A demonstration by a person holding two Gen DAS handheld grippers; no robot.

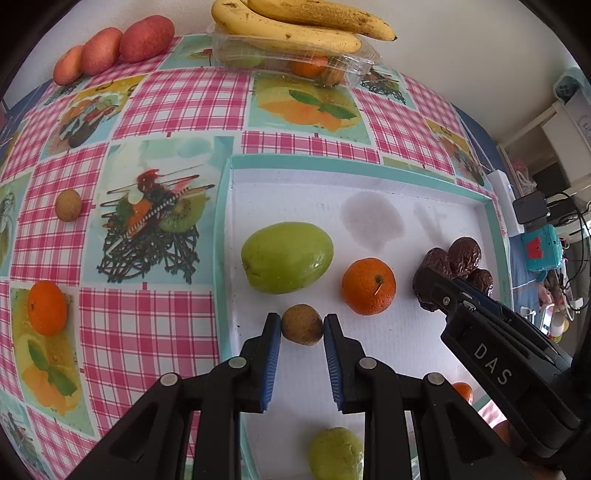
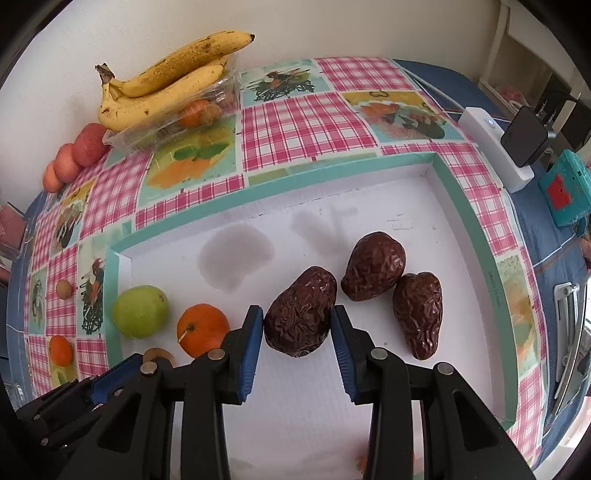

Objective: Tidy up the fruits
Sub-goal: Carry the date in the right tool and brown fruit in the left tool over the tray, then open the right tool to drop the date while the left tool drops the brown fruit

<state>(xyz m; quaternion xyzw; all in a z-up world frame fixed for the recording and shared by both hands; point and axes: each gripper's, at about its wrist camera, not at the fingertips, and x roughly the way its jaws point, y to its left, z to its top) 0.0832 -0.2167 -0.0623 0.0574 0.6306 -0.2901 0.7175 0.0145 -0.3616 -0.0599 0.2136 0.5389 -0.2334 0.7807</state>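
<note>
A white tray with a teal rim lies on the checked tablecloth. My left gripper is shut on a small brown longan low over the tray floor. A green fruit and a mandarin lie just beyond. My right gripper is shut on a dark wrinkled date resting on the tray; it shows from outside in the left wrist view. Two more dates lie to its right.
On the cloth left of the tray lie a longan and a mandarin. At the back stand a clear box with bananas on top and reddish fruits. Another green fruit lies near the tray's front. A power strip sits right.
</note>
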